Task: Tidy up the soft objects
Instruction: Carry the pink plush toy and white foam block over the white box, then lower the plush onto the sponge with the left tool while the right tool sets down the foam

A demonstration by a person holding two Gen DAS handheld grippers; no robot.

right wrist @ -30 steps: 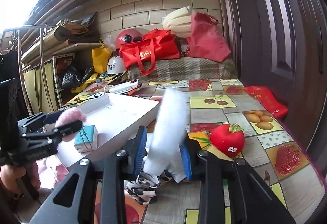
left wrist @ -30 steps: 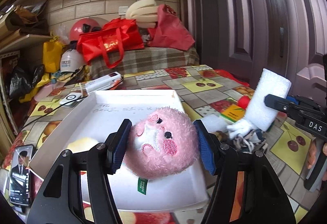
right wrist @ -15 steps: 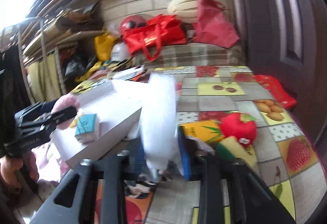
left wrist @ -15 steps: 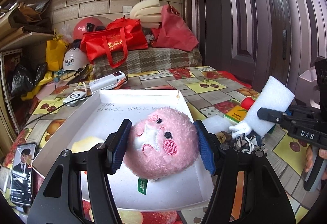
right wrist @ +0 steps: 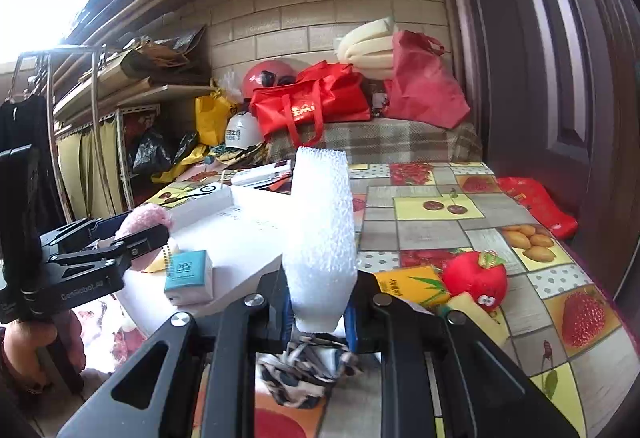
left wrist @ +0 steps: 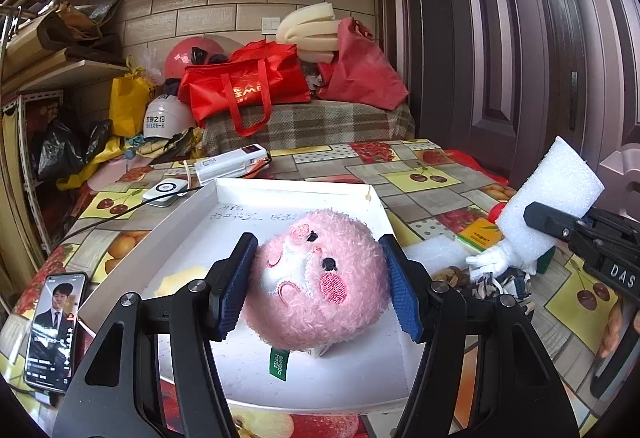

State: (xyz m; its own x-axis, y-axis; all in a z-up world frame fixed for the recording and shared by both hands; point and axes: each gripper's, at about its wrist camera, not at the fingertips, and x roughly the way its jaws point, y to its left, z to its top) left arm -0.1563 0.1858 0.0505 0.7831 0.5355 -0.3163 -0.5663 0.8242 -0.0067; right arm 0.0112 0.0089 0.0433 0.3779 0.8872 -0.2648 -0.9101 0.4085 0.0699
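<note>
In front of me the table (left wrist: 432, 174) is covered with a fruit-patterned cloth, and on it sits the white tray (left wrist: 296, 190), the biggest thing within reach. Through my left wrist camera I see the left gripper (left wrist: 316, 286) poised over the near half of that tray, its blue-padded jaws pressed against both sides of the pink plush toy (left wrist: 320, 282), so I have the toy clamped; its embroidered face looks toward the camera and a green label hangs from its underside. Whether the toy touches the tray floor I cannot tell. In the right wrist view, the right gripper (right wrist: 320, 310) is closed narrow on the lower end of the white foam block (right wrist: 322, 234), which stands nearly upright between the fingers; from the left view the same block (left wrist: 548, 198) leans over the table just to the right of the tray. Beneath the block lies a patterned black-and-white cloth (right wrist: 308, 362), bunched on the table beside the tray's right edge. Further right of it rests the red apple plush (right wrist: 476, 278), touching a yellow-green pack (right wrist: 412, 284). A small teal box (right wrist: 188, 276) sits at the tray's near corner in the right view, close under the left gripper. A pale yellow piece (left wrist: 180, 278) lies on the tray floor to the left of the toy. Left of the tray, a phone (left wrist: 54, 330) lies flat on the table with its screen lit.
</note>
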